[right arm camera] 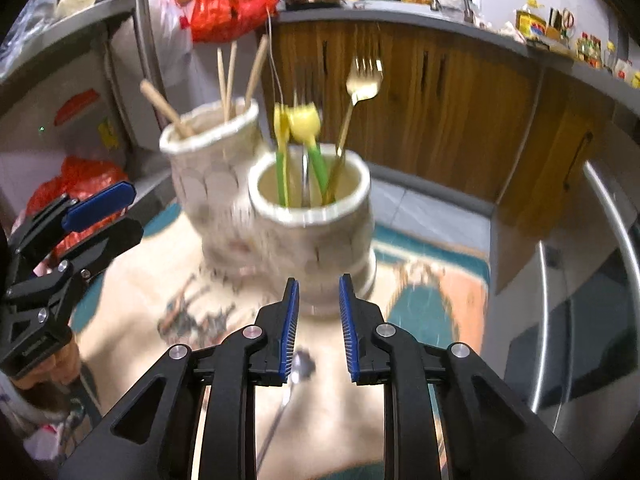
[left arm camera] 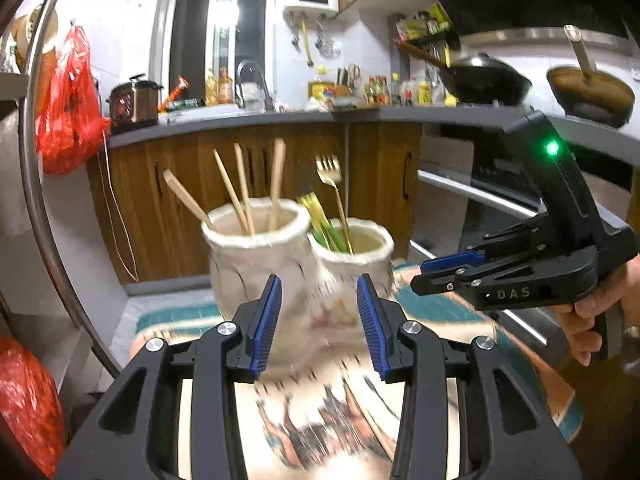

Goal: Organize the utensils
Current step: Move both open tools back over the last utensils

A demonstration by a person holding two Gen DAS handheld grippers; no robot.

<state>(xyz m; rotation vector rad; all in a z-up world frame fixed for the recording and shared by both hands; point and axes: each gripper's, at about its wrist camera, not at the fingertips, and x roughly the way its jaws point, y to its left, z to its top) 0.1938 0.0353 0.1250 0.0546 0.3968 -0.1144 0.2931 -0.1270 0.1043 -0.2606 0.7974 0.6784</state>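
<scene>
Two joined cream ceramic holders stand on a patterned mat. The taller holder (left arm camera: 256, 256) (right arm camera: 208, 160) holds several wooden chopsticks (left arm camera: 240, 188) (right arm camera: 226, 80). The shorter holder (left arm camera: 356, 260) (right arm camera: 312, 232) holds a gold fork (left arm camera: 330, 172) (right arm camera: 362, 80) and yellow-green utensils (left arm camera: 320, 216) (right arm camera: 298, 136). A silver spoon (right arm camera: 298, 372) lies on the mat under my right gripper. My left gripper (left arm camera: 318, 320) is open and empty in front of the holders; it also shows in the right wrist view (right arm camera: 104, 216). My right gripper (right arm camera: 318, 320) is open and empty; in the left wrist view (left arm camera: 436, 272) it sits right of the holders.
The patterned mat (left arm camera: 312, 420) (right arm camera: 160, 280) covers a small table. Wooden cabinets (left arm camera: 168, 184) and a counter with a rice cooker (left arm camera: 132, 100) stand behind. A red bag (left arm camera: 68, 104) hangs left. Metal oven handles (right arm camera: 608, 208) lie to the right.
</scene>
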